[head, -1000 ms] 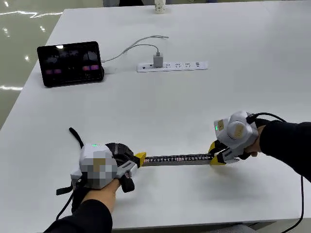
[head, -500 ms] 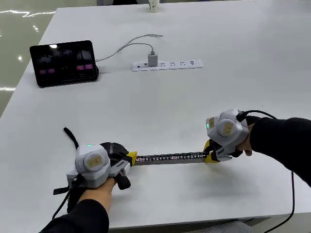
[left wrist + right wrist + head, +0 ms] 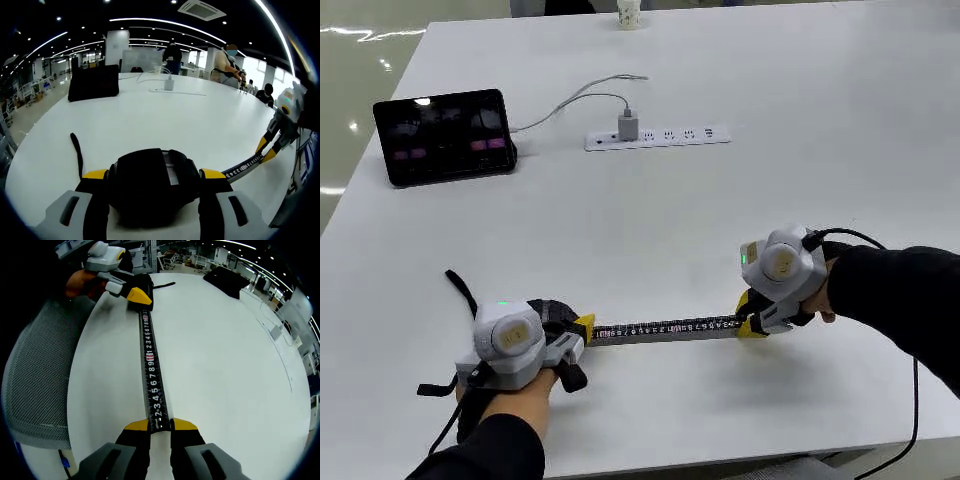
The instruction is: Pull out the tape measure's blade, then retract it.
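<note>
Black tape measure [image 3: 548, 314], blade [image 3: 665, 327] out

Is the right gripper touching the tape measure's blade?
Touching. In the right gripper view, the right gripper has both yellow jaws pinched on the end of the blade, with no gap between them.

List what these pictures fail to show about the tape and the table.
- Blade tip: right gripper view, covered by the right gripper's shut jaws.
- Case sides: left gripper view, covered by the left gripper's jaws.
- Tablet screen: head view, too small to read.
- Cup: head view, cut off by the top edge.
</note>
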The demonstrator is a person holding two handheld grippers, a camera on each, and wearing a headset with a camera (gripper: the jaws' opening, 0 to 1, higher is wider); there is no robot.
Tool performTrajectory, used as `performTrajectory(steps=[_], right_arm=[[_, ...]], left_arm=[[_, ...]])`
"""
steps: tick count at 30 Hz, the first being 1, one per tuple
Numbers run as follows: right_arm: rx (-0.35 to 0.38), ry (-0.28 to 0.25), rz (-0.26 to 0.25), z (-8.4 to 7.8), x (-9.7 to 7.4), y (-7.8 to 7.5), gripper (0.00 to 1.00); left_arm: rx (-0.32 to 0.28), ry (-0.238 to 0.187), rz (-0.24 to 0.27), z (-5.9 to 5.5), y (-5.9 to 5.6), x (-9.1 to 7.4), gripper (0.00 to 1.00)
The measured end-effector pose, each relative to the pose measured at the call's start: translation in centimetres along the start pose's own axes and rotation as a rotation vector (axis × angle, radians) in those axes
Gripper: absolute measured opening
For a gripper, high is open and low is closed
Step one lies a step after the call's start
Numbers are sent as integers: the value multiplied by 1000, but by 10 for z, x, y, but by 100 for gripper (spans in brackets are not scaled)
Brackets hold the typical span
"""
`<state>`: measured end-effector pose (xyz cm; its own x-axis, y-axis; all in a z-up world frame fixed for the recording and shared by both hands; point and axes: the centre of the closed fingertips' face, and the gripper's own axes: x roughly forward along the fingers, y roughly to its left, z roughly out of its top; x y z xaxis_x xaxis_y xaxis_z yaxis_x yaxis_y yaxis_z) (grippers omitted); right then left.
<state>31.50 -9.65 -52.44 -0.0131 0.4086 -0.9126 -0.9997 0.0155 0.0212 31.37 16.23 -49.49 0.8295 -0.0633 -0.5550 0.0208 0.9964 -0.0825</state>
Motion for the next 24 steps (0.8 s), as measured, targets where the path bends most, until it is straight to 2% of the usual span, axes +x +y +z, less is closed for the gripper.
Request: performTrajectory(steps=[14,22,24], right_arm=[[-17,-28,9,1,-1,-1,10],[-27,2,8,2,1,1,11],[11,7,8,2,1,0,11]], left_arm=[[36,20,-3,-3,1,2,66],[35,23,-4,-4,1,3,66],[35,25,-4,-4,1,3,66]])
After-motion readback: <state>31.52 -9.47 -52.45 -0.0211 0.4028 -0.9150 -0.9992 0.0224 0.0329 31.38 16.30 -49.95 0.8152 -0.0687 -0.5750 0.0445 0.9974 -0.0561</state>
